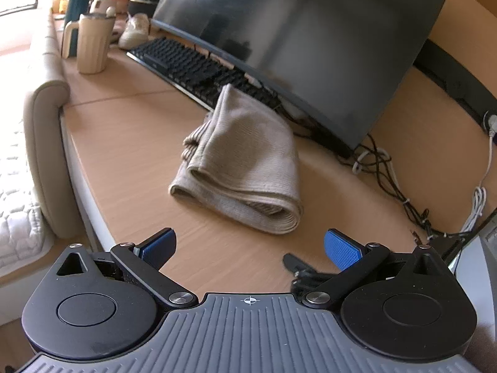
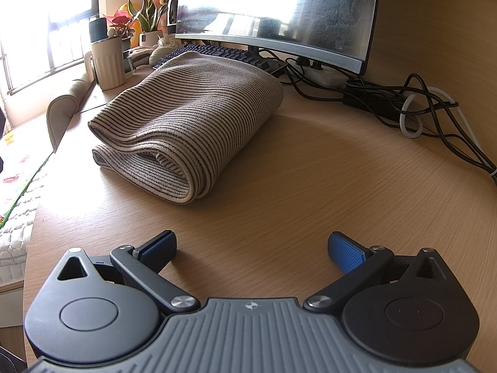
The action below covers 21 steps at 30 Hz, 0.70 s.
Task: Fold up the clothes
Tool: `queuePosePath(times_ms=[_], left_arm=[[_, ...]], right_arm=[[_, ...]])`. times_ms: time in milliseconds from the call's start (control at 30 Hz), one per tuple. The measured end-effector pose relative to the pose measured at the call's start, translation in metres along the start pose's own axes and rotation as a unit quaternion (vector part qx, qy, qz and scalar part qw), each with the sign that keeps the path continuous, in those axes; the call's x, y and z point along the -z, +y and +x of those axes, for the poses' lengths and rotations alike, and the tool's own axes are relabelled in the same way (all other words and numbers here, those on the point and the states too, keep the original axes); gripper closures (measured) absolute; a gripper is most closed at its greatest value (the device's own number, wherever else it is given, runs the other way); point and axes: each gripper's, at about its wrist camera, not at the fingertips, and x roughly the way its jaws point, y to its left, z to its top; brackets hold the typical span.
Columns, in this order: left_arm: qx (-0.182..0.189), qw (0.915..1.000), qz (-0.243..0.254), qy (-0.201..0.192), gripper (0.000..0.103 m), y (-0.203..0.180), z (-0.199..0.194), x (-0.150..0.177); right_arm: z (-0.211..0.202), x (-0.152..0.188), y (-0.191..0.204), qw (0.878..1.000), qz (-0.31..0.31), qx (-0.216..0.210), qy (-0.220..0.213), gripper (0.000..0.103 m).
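A beige garment with thin dark stripes (image 1: 245, 161) lies folded into a thick bundle on the wooden desk (image 1: 139, 143), its far end against the keyboard. My left gripper (image 1: 250, 245) hangs open above the desk, a short way in front of the bundle, holding nothing. In the right wrist view the same folded garment (image 2: 189, 118) sits ahead and to the left. My right gripper (image 2: 251, 248) is open and empty too, low over the bare desk (image 2: 310, 186) in front of it.
A curved monitor (image 1: 310, 37) and a black keyboard (image 1: 192, 65) stand behind the garment. A cream mug (image 2: 107, 62), a dark bottle and potted plants (image 2: 136, 21) fill the far left. Tangled cables (image 2: 419, 108) lie at the right. A padded bed edge (image 1: 46, 143) borders the desk's left.
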Motion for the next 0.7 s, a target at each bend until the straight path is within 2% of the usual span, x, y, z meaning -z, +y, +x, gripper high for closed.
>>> queuePosePath(times_ms=[200,333,400,500,567,633,700], left_arm=[[-0.002,0.9993,-0.037,-0.005,0.0,0.012,-0.003,-0.001],[0.024,0.9994,-0.021,-0.014,0.0,0.011,-0.009,-0.004],[0.041,0.9985,-0.032,-0.017,0.0,0.009,-0.012,-0.006],[0.033,0.9964,-0.064,-0.045,0.0,0.006,-0.017,-0.009],[-0.005,0.9953,-0.07,-0.066,0.0,0.004,-0.019,-0.009],[-0.019,0.9933,-0.094,-0.065,0.0,0.007,-0.016,-0.009],[-0.01,0.9903,-0.126,-0.058,0.0,0.012,-0.015,-0.007]], right_arm=[[0.0,0.0,0.0,1.0,0.0,0.0,0.0,0.0],[0.0,0.0,0.0,1.0,0.0,0.0,0.0,0.0],[0.0,0.0,0.0,1.0,0.0,0.0,0.0,0.0],[0.0,0.0,0.0,1.0,0.0,0.0,0.0,0.0],[0.0,0.0,0.0,1.0,0.0,0.0,0.0,0.0],[0.0,0.0,0.0,1.0,0.0,0.0,0.0,0.0],[0.0,0.0,0.0,1.0,0.0,0.0,0.0,0.0]])
